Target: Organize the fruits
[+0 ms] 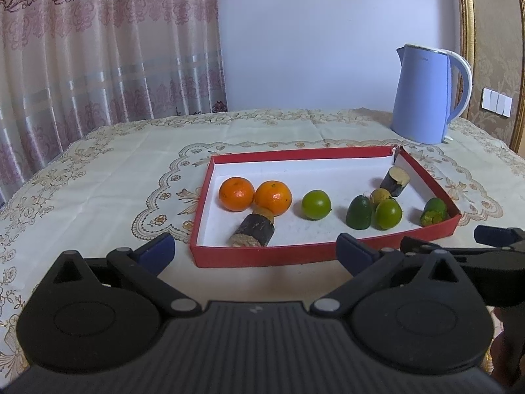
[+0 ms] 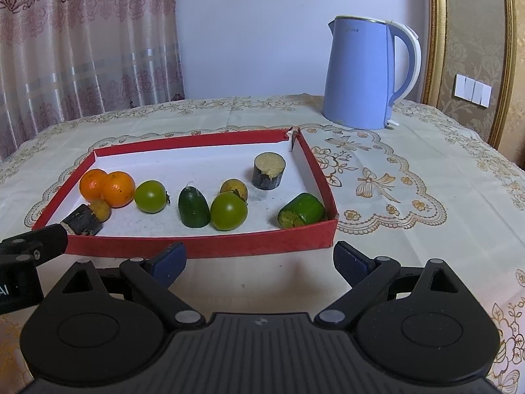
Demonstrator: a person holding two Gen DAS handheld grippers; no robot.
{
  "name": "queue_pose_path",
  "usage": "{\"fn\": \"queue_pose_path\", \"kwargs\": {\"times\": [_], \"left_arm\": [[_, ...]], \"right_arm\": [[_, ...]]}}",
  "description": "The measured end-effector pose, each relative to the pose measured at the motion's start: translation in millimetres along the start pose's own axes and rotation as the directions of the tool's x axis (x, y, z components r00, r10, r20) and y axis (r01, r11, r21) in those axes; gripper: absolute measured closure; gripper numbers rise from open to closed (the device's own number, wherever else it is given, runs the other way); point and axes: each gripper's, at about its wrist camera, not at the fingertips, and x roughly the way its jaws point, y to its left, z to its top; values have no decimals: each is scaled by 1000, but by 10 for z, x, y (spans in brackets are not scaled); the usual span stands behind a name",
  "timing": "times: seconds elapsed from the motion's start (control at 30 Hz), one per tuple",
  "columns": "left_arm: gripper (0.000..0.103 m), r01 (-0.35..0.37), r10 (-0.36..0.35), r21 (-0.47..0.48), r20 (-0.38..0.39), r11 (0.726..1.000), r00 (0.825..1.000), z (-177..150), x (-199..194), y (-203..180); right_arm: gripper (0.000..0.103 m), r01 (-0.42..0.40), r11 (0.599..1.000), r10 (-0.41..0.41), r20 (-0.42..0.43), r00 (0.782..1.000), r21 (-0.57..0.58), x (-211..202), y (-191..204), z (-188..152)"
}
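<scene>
In the shallow red tray point(image 2: 203, 249), white inside, two oranges point(image 2: 108, 187) touch at the left end, with a green round fruit point(image 2: 150, 196) just beside them. Near the middle a dark green oblong fruit point(image 2: 193, 208) stands beside a second green round fruit point(image 2: 228, 211), a small yellow-brown fruit point(image 2: 234, 188) behind them. One dark cut cane piece point(image 2: 268, 170) stands upright toward the far right corner; another point(image 2: 82, 220) lies at the near left. A cut green piece point(image 2: 302, 211) lies in the near right corner. We hold our left claw point(image 1: 256, 249) and right claw point(image 2: 259, 261) wide apart and empty before the tray. A blue kettle point(image 2: 364, 75) stands well behind on the embroidered tabletop point(image 2: 410, 229); its faint lettering is unreadable. Patterned curtains point(image 2: 82, 42) hang at left.
</scene>
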Motion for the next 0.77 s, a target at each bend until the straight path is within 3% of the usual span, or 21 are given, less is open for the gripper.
{"fn": "queue_pose_path", "kwargs": {"times": [0.77], "left_arm": [[0, 7, -7, 5, 19, 1000, 1000, 3, -14, 4]], "right_arm": [[6, 2, 1000, -2, 1, 1000, -2, 12, 7, 15]]}}
